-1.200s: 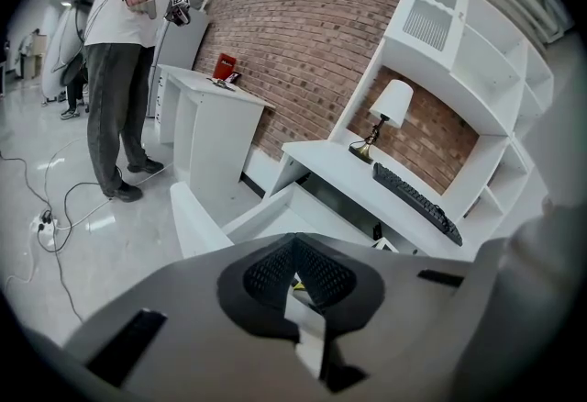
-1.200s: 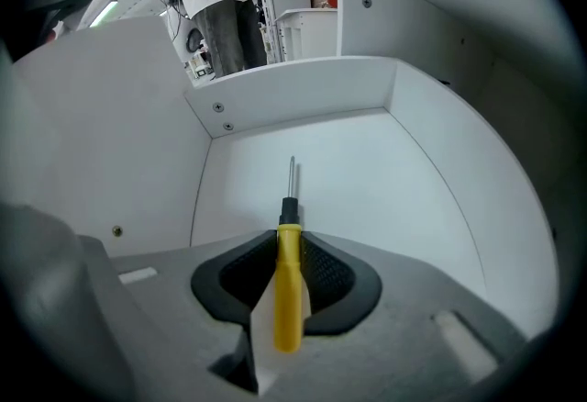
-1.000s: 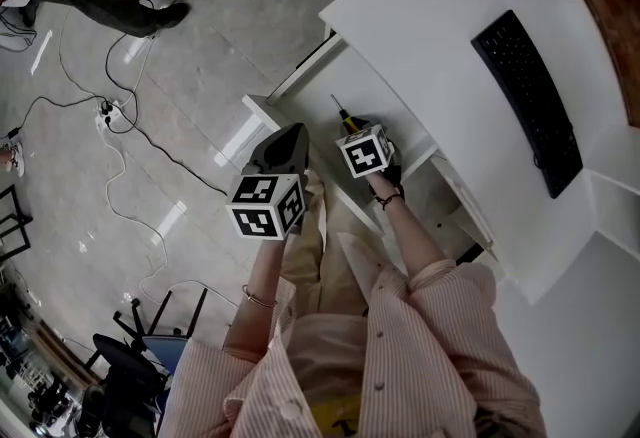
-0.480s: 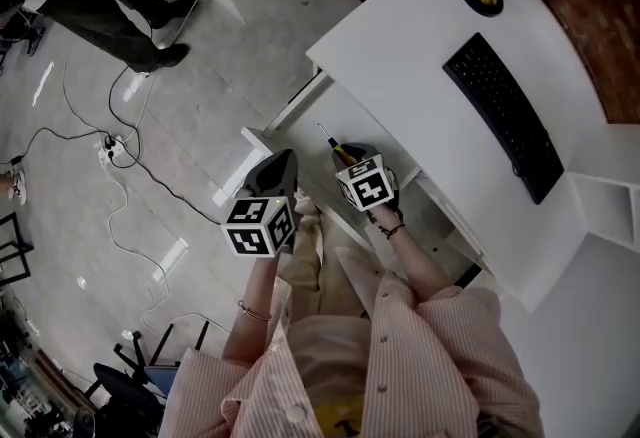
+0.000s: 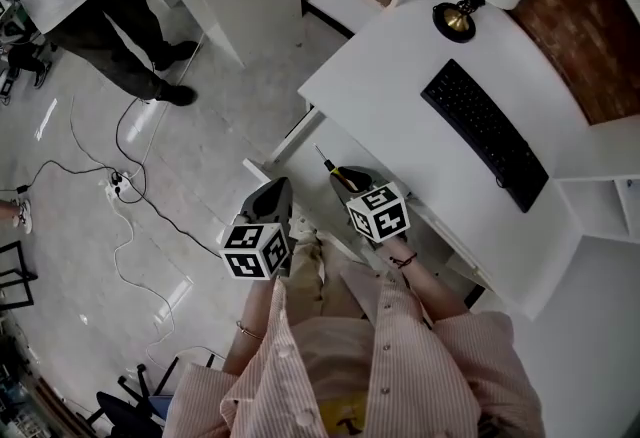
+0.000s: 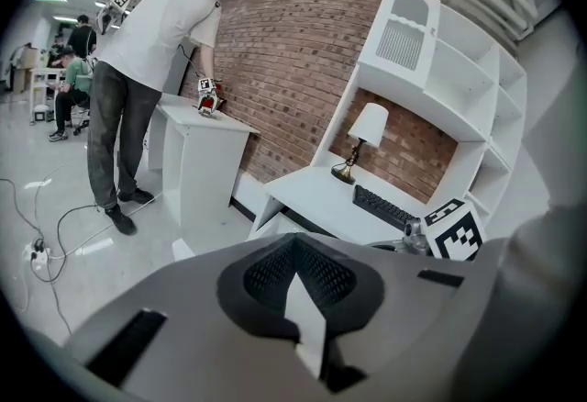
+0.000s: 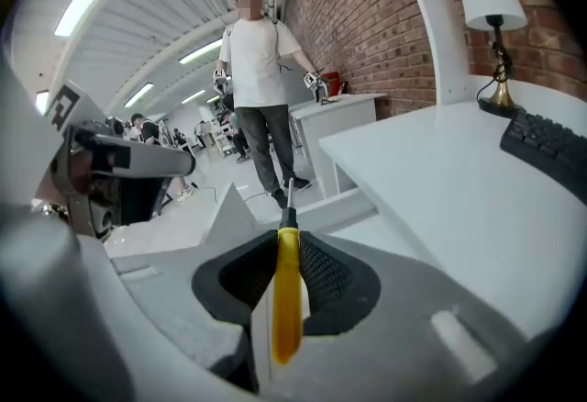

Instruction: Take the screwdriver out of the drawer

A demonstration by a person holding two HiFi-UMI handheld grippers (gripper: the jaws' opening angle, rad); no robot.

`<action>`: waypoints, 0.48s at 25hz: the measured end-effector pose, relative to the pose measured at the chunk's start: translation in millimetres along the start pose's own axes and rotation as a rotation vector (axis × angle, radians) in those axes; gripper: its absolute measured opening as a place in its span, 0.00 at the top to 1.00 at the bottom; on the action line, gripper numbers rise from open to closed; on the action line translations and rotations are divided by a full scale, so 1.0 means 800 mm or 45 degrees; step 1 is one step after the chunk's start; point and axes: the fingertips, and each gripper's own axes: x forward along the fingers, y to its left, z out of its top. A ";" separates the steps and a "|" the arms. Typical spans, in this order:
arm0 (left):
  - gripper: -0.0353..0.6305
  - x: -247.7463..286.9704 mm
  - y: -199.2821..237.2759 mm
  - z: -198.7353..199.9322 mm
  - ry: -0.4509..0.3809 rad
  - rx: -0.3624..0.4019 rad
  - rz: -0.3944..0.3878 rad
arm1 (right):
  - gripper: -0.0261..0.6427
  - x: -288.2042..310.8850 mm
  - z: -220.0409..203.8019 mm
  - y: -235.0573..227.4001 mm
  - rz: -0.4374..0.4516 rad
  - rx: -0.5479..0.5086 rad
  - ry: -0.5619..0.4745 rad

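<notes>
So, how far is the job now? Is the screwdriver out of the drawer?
Mostly done: the right gripper grips the screwdriver by its yellow handle, up beside the desktop, above the open drawer. The left gripper holds nothing. Remaining: perhaps setting it down and shutting the drawer.

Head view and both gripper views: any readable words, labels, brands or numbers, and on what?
No readable text in any view.
Left cube, right cube: black-and-white square patterns only, no letters.
Keyboard: key legends too small to read.
</notes>
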 end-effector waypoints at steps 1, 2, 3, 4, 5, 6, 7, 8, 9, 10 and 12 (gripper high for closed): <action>0.95 -0.002 -0.003 0.003 -0.007 0.009 -0.006 | 0.84 -0.007 0.009 0.003 0.009 0.012 -0.031; 0.95 -0.005 -0.006 0.005 -0.013 0.016 -0.010 | 0.84 -0.015 0.016 0.006 0.018 0.026 -0.059; 0.95 -0.008 -0.009 0.007 -0.018 0.021 -0.013 | 0.84 -0.023 0.022 0.009 0.027 0.039 -0.086; 0.95 -0.012 -0.012 0.010 -0.025 0.024 -0.016 | 0.84 -0.031 0.029 0.012 0.034 0.050 -0.111; 0.95 -0.015 -0.015 0.013 -0.033 0.028 -0.021 | 0.84 -0.039 0.035 0.015 0.039 0.059 -0.136; 0.95 -0.018 -0.018 0.016 -0.043 0.034 -0.027 | 0.84 -0.047 0.042 0.017 0.043 0.065 -0.162; 0.95 -0.020 -0.021 0.021 -0.054 0.040 -0.034 | 0.84 -0.054 0.050 0.017 0.046 0.070 -0.189; 0.95 -0.022 -0.023 0.026 -0.067 0.046 -0.042 | 0.84 -0.060 0.058 0.017 0.049 0.076 -0.218; 0.95 -0.023 -0.026 0.032 -0.083 0.050 -0.051 | 0.84 -0.067 0.067 0.017 0.052 0.081 -0.250; 0.95 -0.024 -0.028 0.038 -0.100 0.053 -0.060 | 0.84 -0.073 0.076 0.016 0.053 0.085 -0.281; 0.95 -0.028 -0.031 0.050 -0.130 0.060 -0.072 | 0.84 -0.088 0.092 0.017 0.052 0.090 -0.342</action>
